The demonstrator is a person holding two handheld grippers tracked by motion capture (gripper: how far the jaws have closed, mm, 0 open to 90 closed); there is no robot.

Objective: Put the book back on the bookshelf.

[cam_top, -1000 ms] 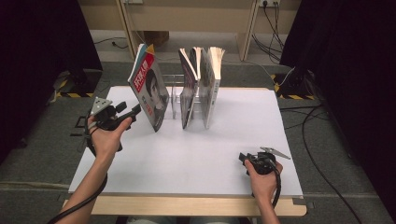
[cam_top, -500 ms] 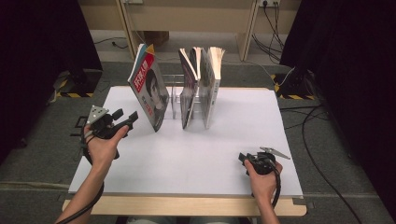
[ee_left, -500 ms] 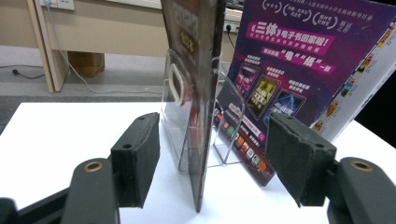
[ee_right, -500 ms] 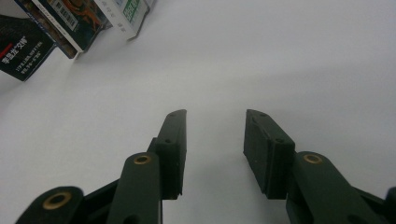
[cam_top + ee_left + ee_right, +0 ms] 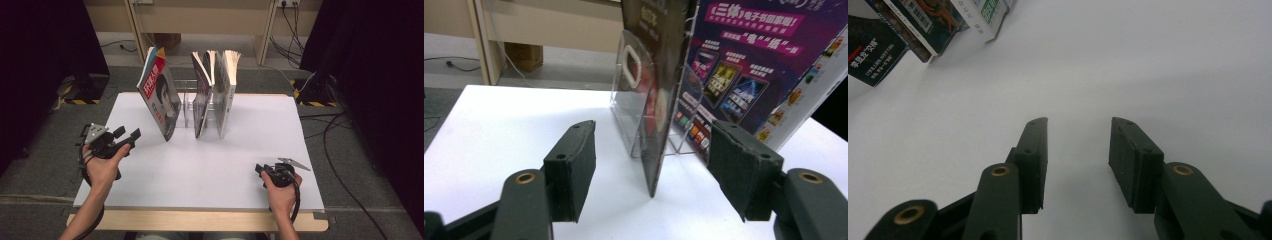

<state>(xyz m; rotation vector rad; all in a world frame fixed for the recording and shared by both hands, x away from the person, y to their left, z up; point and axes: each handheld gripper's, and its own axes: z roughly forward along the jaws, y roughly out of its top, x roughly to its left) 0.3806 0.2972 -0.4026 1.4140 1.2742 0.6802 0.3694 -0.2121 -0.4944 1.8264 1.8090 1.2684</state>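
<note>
1. The red-covered magazine with a portrait on its front (image 5: pixel 161 96) stands tilted at the left end of the clear acrylic slotted rack (image 5: pixel 186 105), top leaning left, bottom edge on the white table (image 5: pixel 210 165).
2. It lies just right of and beyond the left gripper (image 5: pixel 129 137), the nearer tool by far; its long axis runs steeply up.
3. In the left gripper view a thin upright magazine edge (image 5: pixel 659 100) stands ahead between the spread, released jaws, untouched.
4. The right gripper (image 5: pixel 260 169) rests near the front right, jaws parted and empty, well apart from the upright magazines (image 5: pixel 215 90).
</note>
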